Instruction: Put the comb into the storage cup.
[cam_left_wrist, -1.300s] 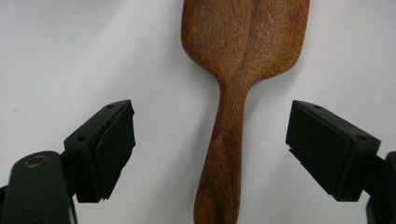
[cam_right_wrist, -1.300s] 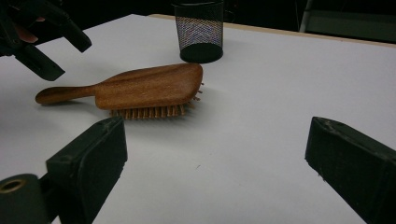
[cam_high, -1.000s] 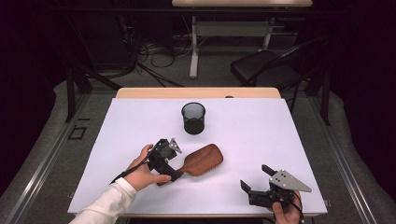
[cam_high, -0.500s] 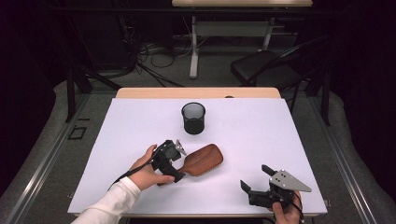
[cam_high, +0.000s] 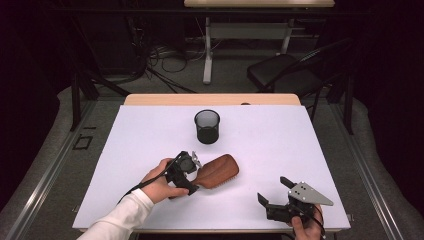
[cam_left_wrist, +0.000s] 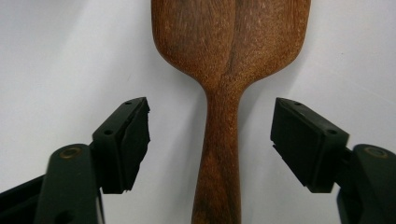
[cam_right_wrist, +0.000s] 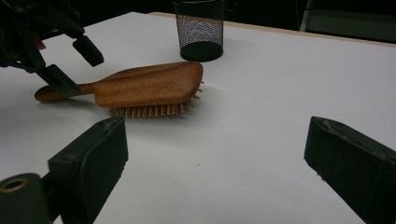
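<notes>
A brown wooden hairbrush (cam_high: 217, 171) lies bristles down on the white table (cam_high: 280, 135), its handle pointing to the left. My left gripper (cam_high: 192, 176) straddles that handle. In the left gripper view the handle (cam_left_wrist: 219, 154) runs between the two pads with a gap on each side, so the left gripper (cam_left_wrist: 210, 107) is open; its jaws have just been closing. My right gripper (cam_high: 272, 189) rests near the front right edge, open and holding nothing. From the right gripper (cam_right_wrist: 217, 123) I see the hairbrush (cam_right_wrist: 149, 84) and the left gripper (cam_right_wrist: 74, 63) beyond.
A black mesh pen cup (cam_high: 207, 126) stands upright behind the brush, also in the right gripper view (cam_right_wrist: 200, 30). A black chair (cam_high: 285, 75) and floor cables (cam_high: 160, 60) lie beyond the table's far wooden edge (cam_high: 210, 99).
My left gripper has edged a little to the right along the handle and its jaws have narrowed around it. The right gripper and the brush have stayed put.
</notes>
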